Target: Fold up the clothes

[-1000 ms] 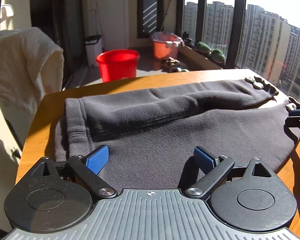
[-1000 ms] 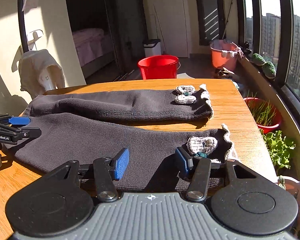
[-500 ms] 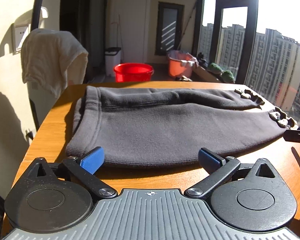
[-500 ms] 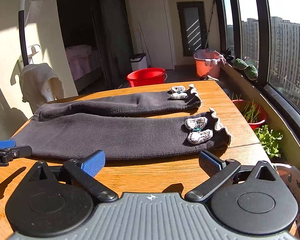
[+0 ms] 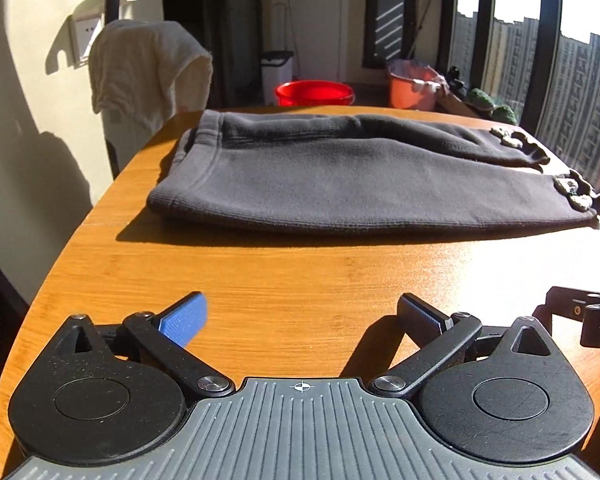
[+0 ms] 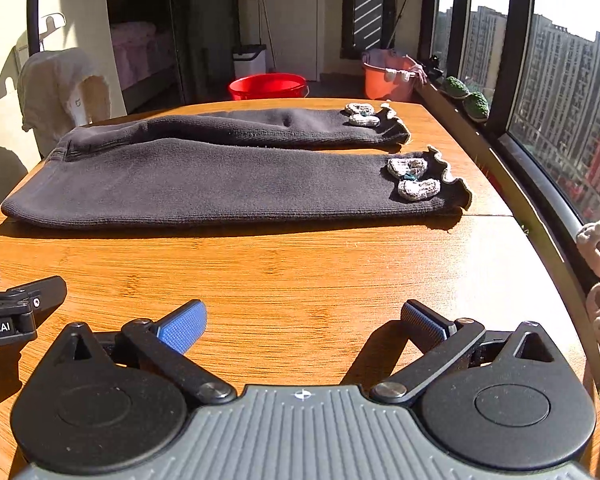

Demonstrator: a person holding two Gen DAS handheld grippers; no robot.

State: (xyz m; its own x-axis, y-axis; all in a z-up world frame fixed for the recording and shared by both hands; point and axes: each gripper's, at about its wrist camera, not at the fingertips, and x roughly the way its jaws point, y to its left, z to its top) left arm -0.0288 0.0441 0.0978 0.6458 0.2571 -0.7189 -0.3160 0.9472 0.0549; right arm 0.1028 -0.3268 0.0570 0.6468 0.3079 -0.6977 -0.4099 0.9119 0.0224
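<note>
Dark grey knit trousers (image 5: 340, 184) (image 6: 204, 184) lie flat across the far half of the wooden table (image 5: 300, 280) (image 6: 300, 264), waistband to the left, both legs stretched right. Small crocheted bows (image 6: 414, 178) decorate the frilled cuffs. My left gripper (image 5: 302, 318) hangs open over bare wood, well short of the trousers' near edge, holding nothing. My right gripper (image 6: 302, 320) is likewise open and empty over the near table. Each gripper's black tip shows at the edge of the other's view.
A pale towel (image 5: 148, 68) drapes over a chair at the table's far left. A red basin (image 5: 314, 94), an orange tub (image 6: 388, 76) and a white bin (image 6: 250, 60) stand on the floor beyond. Windows and plants line the right side.
Both grippers have pulled back from the trousers toward the near edge and opened wider. The trousers stay flat on the table, now farther away in both views.
</note>
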